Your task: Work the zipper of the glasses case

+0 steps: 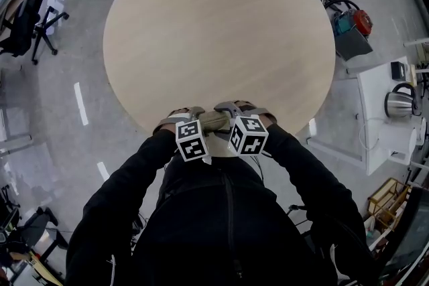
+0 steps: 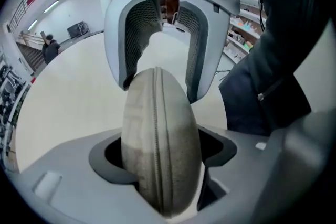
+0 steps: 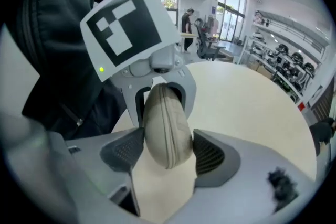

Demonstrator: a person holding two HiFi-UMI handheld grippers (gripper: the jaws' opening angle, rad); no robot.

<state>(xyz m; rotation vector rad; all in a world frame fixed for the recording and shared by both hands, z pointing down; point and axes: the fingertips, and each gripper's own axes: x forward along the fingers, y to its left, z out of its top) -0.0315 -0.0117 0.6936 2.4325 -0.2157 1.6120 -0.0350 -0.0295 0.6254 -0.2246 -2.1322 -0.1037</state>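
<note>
Glasses case [image 1: 214, 120] over the near edge of the round table [image 1: 214, 30]

An oval, hard-looking shell in greyish tan cloth, it sits lengthwise along that near rim, raised off the tabletop rather than lying on it. It is turned on edge, so the zipper [image 2: 157, 139] runs up the middle of its narrow side (closed along all the stretch that shows; the pull cannot be made out).

Round pale wooden table [image 1: 219, 30] ahead of you, black office chair [image 1: 27, 20] off to your left, kettle [image 1: 397, 104] on a white counter [image 1: 375, 137] at your right, red-and-teal machine [image 1: 352, 22] beyond it.
</note>
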